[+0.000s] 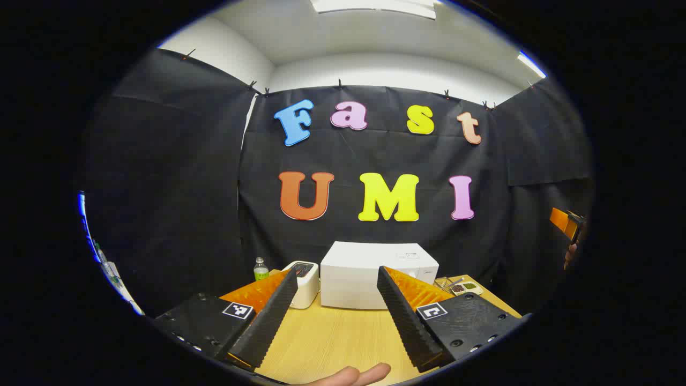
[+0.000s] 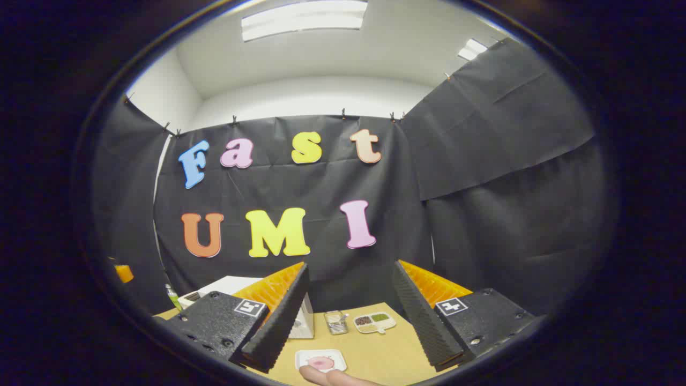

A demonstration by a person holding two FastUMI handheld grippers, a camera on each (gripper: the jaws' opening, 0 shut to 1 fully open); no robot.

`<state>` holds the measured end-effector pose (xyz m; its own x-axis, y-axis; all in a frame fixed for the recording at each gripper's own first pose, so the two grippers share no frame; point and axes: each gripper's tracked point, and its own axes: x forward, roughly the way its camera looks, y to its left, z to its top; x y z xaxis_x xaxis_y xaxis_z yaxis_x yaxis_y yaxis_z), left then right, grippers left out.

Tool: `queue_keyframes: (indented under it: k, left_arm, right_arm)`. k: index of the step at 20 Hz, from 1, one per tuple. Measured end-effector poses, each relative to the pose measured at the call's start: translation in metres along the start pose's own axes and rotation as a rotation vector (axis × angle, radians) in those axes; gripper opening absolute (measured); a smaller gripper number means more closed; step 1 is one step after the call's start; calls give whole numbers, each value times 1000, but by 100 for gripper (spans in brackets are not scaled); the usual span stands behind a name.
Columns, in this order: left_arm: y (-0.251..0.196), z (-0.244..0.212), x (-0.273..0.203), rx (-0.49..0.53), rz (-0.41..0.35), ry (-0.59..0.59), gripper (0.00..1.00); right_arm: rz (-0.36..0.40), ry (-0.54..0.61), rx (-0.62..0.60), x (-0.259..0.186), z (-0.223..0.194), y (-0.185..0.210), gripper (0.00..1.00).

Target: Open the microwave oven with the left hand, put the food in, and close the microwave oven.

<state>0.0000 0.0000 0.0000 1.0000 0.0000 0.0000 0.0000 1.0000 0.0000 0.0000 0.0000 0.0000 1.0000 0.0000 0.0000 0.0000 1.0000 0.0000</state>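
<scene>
Black cloth backs a wooden table (image 1: 332, 338) where the shut microwave (image 1: 378, 276) sits at the far edge, food plate (image 2: 320, 360) near the right gripper (image 2: 348, 297), both it and the left gripper (image 1: 337, 292) held open, empty.

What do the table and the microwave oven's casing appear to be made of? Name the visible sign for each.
Table: wood or wood-look laminate, matte; pale tan with faint grain lines.
Microwave oven: white casing, likely painted metal or plastic; smooth, even, low sheen. Too distant to tell which.
</scene>
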Motion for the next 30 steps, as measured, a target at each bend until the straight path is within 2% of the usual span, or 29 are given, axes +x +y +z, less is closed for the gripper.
queue_keyframes:
  k: [1,2,3,4,5,14,15,16,17,19,20,21,22,23,25,29,30]
  left_arm:
    - [-1,4,-4,1,-6,-10,95]
    - [0,6,-6,7,-6,-17,94]
    - [2,6,-8,14,-3,-19,83]
    - [2,8,-9,19,0,-22,83]
    - [0,9,-9,23,-1,-24,83]
    - [-5,18,-5,1,-22,-41,83]
    - [-5,17,-3,-3,-28,-39,83]
    - [-5,19,-1,-4,-25,-42,83]
    - [-3,20,3,-5,-16,-48,83]
    - [-7,18,10,-17,-23,-52,83]
    - [-11,16,17,-24,-29,-53,83]
    - [-12,14,23,-27,-24,-52,83]
    - [-11,13,31,-26,-12,-53,83]
    - [-13,8,40,-22,-1,-52,95]
    - [-20,-2,59,-18,3,-44,94]
    - [-47,-27,102,-51,-45,-26,94]
    - [-53,-35,113,-42,-58,-28,95]
  right_arm:
    - [5,3,-5,-1,-1,1,100]
    - [5,11,-9,1,-3,0,100]
    - [5,20,-10,2,-5,-1,100]
    - [4,28,-16,3,-6,-1,100]
    - [2,34,-22,5,-7,-1,91]
    - [33,44,-51,9,-6,7,91]
    - [38,51,-51,10,-8,8,100]
    - [42,56,-49,11,-11,8,100]
    - [43,60,-48,13,-12,7,91]
    - [51,62,-45,17,-16,6,91]
    - [52,62,-44,19,-17,4,100]
    - [51,60,-40,21,-18,1,91]
    - [47,58,-37,24,-19,-3,91]
    - [44,55,-37,25,-20,-6,91]
    - [45,52,-47,28,-23,-10,91]
    - [61,49,-38,32,-27,-18,91]
    - [62,46,-36,33,-28,-20,100]
